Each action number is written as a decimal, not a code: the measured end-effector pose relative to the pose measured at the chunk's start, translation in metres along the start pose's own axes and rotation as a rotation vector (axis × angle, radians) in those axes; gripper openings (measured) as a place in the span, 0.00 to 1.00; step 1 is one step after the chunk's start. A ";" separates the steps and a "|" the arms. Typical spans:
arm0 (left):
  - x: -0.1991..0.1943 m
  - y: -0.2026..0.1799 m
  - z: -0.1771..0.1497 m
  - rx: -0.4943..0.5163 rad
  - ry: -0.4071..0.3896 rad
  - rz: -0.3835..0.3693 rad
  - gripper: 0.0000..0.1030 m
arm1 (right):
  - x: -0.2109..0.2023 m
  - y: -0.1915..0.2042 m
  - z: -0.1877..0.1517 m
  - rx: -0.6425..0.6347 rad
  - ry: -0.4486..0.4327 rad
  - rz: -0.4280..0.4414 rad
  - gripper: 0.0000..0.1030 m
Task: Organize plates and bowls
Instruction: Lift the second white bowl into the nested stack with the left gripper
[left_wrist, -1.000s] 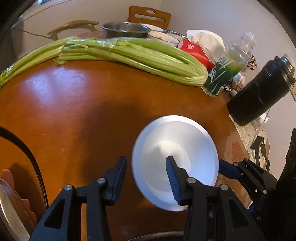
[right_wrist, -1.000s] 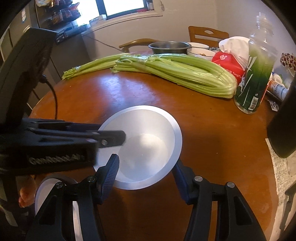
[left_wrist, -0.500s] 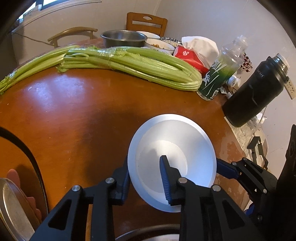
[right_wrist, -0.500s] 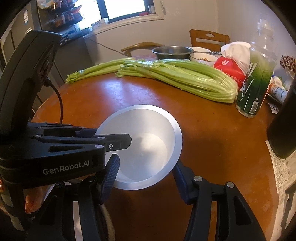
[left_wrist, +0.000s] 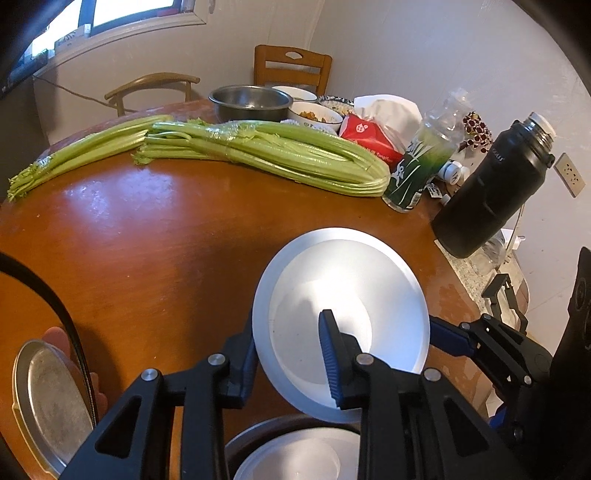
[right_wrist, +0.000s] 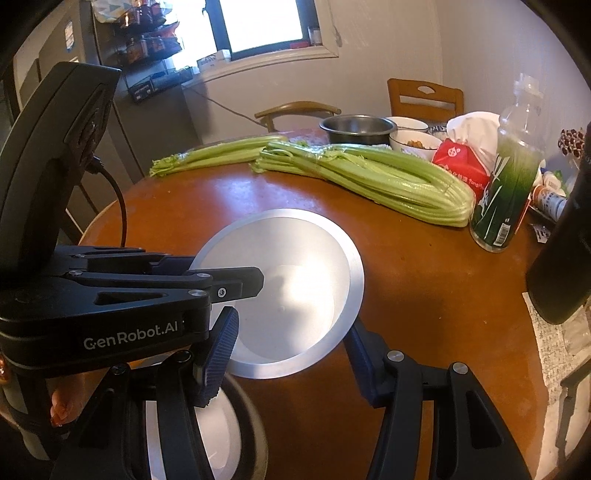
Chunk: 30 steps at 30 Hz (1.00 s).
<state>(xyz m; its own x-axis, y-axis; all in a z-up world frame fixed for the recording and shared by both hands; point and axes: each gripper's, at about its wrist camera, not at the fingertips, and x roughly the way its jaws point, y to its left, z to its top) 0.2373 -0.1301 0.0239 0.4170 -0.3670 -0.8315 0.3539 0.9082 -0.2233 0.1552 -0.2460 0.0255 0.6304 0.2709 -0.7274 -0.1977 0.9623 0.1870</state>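
Looking first at the containers, we see a steel mixing bowl (left_wrist: 250, 100) at the far edge of the tabletop (left_wrist: 147, 236), its contents hidden, with a small white bowl (left_wrist: 314, 113) of brownish food just beside it. A clear bottle (left_wrist: 421, 162) holds green liquid; a black flask (left_wrist: 491, 192) stands capped near the right edge. Two celery bundles (left_wrist: 258, 155) lie across the far half.

The left wrist view alone shows a round metal tray (left_wrist: 44, 402) at lower left, and a second white plate inside a dark ring (left_wrist: 291, 458) directly below the tongs. The right wrist view alone shows the window (right_wrist: 258, 22), the cluttered shelves (right_wrist: 147, 37) and the side of the left tongs (right_wrist: 229, 286).

The white plate (left_wrist: 343, 325), tilted with its near edge raised off the tabletop, is pinched at its left rim by the left tongs (left_wrist: 288, 354): one finger lies inside the plate, the other outside and partly hidden. The right tongs (right_wrist: 291, 354) are spread wide, straddling the plate's near rim, one finger on each side; we cannot tell whether they touch it.
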 end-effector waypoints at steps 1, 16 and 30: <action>-0.003 -0.001 -0.001 0.000 -0.003 0.001 0.30 | -0.002 0.001 0.000 -0.002 -0.003 0.002 0.57; -0.049 -0.012 -0.019 0.022 -0.065 0.024 0.30 | -0.043 0.023 -0.008 -0.034 -0.063 0.015 0.57; -0.079 -0.008 -0.049 0.013 -0.091 0.044 0.30 | -0.067 0.052 -0.027 -0.071 -0.087 0.032 0.58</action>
<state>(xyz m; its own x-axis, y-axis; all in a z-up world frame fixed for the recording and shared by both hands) 0.1608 -0.0991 0.0666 0.5066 -0.3441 -0.7905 0.3443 0.9214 -0.1804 0.0827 -0.2148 0.0663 0.6850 0.3054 -0.6615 -0.2691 0.9498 0.1599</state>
